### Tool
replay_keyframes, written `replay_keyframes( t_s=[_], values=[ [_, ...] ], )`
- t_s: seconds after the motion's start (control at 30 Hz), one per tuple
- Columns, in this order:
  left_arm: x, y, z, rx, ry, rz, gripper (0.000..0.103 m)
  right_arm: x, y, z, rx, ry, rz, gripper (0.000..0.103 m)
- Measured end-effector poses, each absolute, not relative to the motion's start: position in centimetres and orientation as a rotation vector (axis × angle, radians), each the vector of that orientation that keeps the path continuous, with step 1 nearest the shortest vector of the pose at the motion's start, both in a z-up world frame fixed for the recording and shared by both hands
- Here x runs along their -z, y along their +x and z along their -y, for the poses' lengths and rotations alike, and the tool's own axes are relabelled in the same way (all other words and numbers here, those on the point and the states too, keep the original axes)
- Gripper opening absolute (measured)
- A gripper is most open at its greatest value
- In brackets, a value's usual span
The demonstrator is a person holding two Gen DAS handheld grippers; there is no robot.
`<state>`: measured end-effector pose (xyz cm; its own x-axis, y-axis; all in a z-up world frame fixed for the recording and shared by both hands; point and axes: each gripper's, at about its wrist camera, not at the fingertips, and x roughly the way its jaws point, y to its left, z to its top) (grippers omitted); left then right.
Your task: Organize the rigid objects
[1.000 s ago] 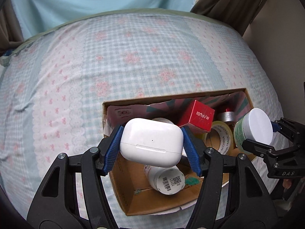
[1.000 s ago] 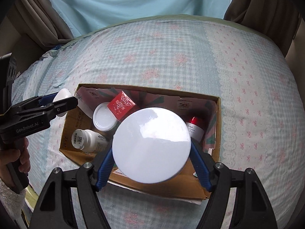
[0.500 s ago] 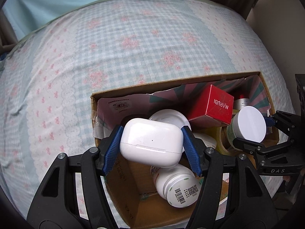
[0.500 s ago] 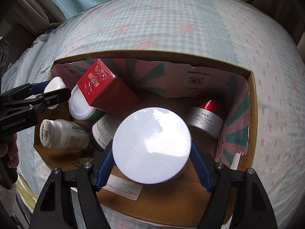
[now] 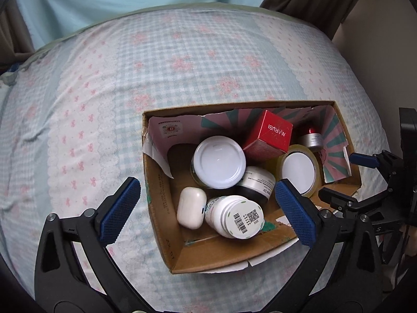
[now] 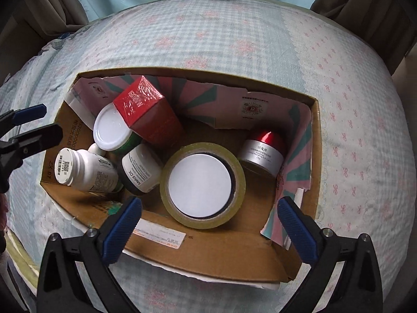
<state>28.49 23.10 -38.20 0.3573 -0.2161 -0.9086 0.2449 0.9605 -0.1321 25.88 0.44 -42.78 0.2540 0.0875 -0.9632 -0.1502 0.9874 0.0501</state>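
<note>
An open cardboard box lies on the bed with several items in it. My left gripper hangs over its left end, jaws opening wide and nothing between the pads. Below it a white earbuds case lies in the box beside a white barcode bottle. My right gripper is also opening and holds nothing. Beneath it a white-lidded jar sits inside a tape roll.
Also in the box are a red carton, a larger white-lidded jar, a dark jar and a silver jar with a red cap. Checked floral bedding surrounds the box; curtains hang behind.
Both grippers have opened. The earbuds case left the left jaws and now lies in the box; the white-lidded jar left the right jaws and sits in the tape roll.
</note>
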Motion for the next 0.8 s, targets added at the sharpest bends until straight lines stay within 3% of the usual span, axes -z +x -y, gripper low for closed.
replay_keyframes(
  t_s=[0.43,0.8],
  values=[
    [31.2,24.5,-21.1,0.26,0.052,-1.088,0.103,35.5,22.3,1.8,-0.149,-0.011,-1.223,0.103],
    [15.3,16.7,-17.5,0.168,-0.039,-0.878,0.103,18.3,17.5,5.2,-0.094,0.036,-1.014,0.103]
  ],
)
